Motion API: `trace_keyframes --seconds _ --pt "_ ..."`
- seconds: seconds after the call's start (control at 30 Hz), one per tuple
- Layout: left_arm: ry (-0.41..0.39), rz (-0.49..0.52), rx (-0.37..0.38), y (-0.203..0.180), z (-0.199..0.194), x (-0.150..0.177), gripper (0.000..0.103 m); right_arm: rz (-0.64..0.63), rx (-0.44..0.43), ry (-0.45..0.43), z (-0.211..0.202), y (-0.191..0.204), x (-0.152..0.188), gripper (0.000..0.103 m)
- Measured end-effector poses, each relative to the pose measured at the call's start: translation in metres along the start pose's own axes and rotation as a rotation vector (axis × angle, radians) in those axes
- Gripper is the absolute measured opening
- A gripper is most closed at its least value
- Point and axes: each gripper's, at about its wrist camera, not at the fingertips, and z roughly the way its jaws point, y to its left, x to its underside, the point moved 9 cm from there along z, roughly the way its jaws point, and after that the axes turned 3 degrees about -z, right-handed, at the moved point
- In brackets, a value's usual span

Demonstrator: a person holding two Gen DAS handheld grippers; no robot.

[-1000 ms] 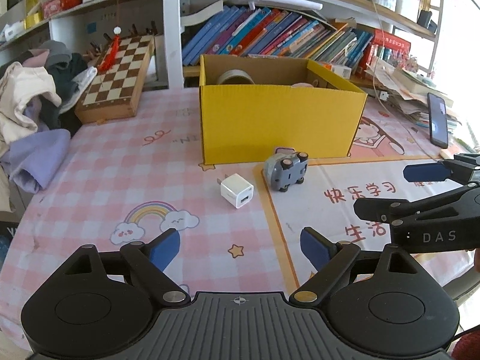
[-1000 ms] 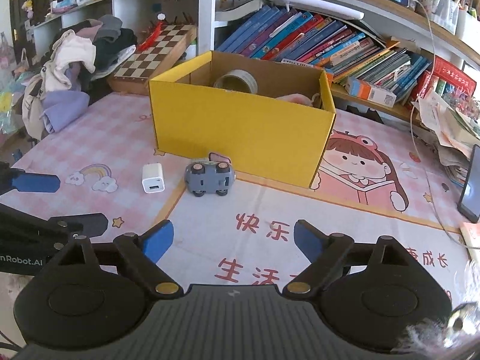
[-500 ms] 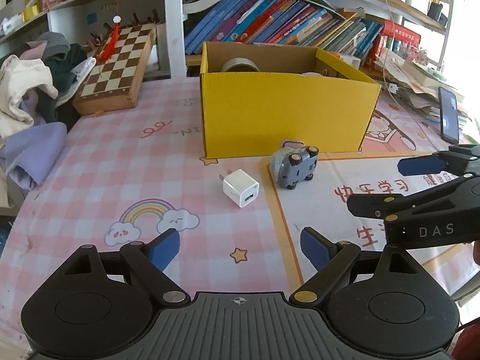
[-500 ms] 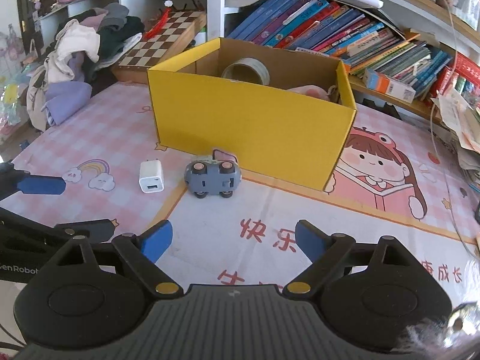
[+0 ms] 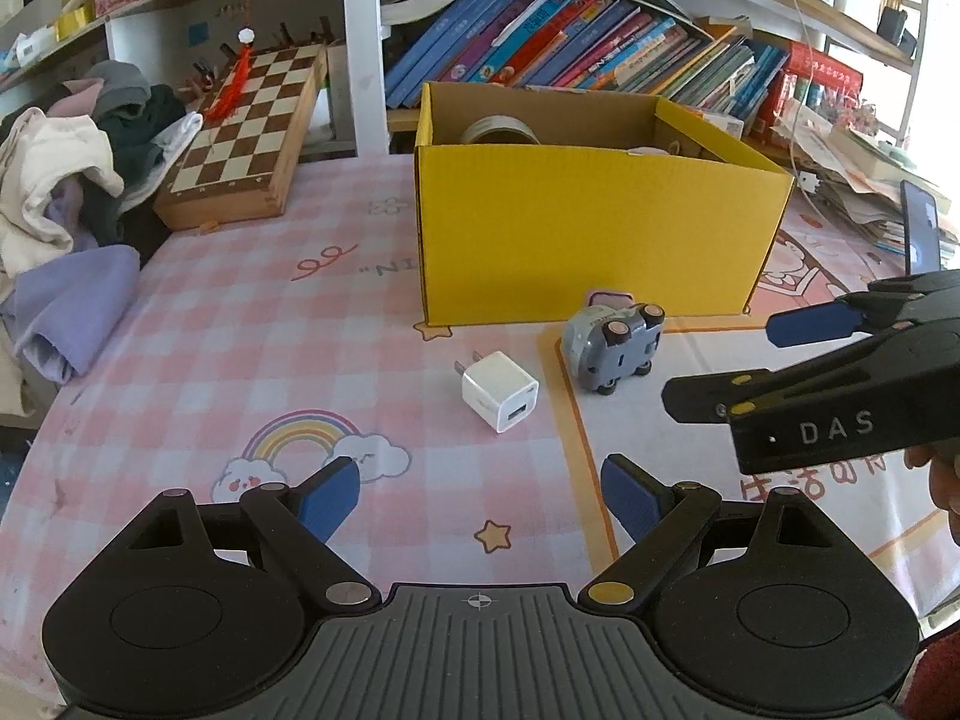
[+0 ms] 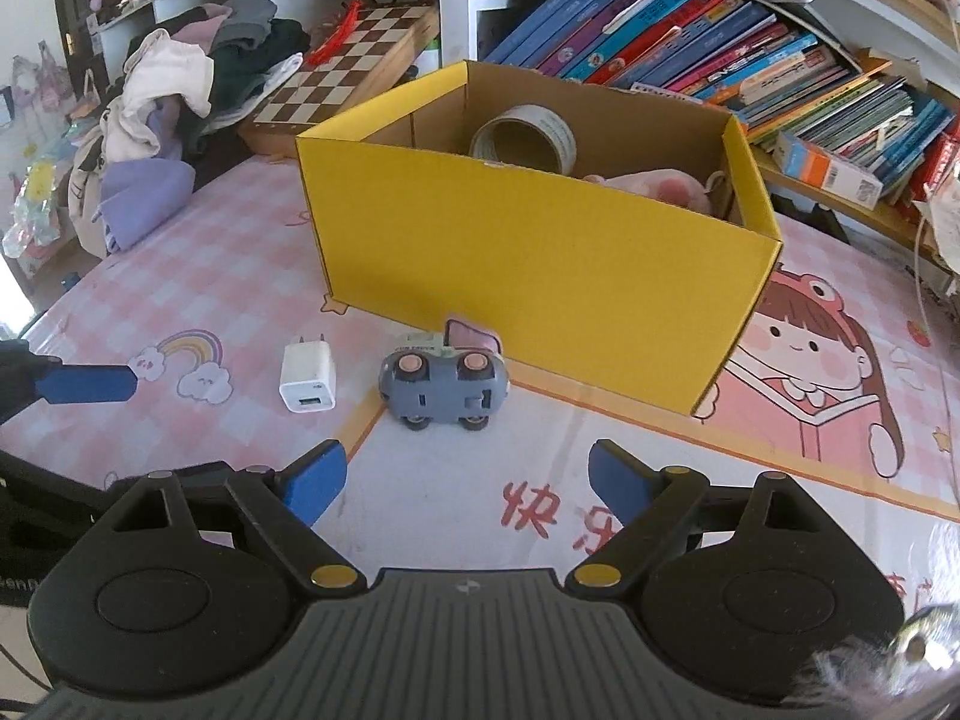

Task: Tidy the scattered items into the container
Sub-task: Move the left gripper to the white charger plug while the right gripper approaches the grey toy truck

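While both the left gripper [image 5: 480, 498] and right gripper [image 6: 467, 479] hang spread and empty, the grey toy car [image 6: 444, 388] and white charger [image 6: 308, 376] lie just before the yellow box [image 6: 528, 258].

Daylight floods in from my right, washing out the bookshelf [image 5: 870, 12] corner. The yellow box [image 6: 528, 252] throws a soft shadow toward me across the tablecloth [image 5: 240, 330]. Centres look sharp; fisheye bends every edge.
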Motion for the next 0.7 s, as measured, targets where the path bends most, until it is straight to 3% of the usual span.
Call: trace_keyframes --seconds 0.57,0.7 --pt "-0.004 0.026 -0.011 -0.006 0.025 -0.012 0.088 0.062 -0.084 0.053 0.043 -0.009 -0.020 0.084" --pt "0.009 0.032 -0.011 -0.007 0.034 -0.015 0.080 0.062 -0.088 0.059 0.054 -0.011 -0.025 0.082"
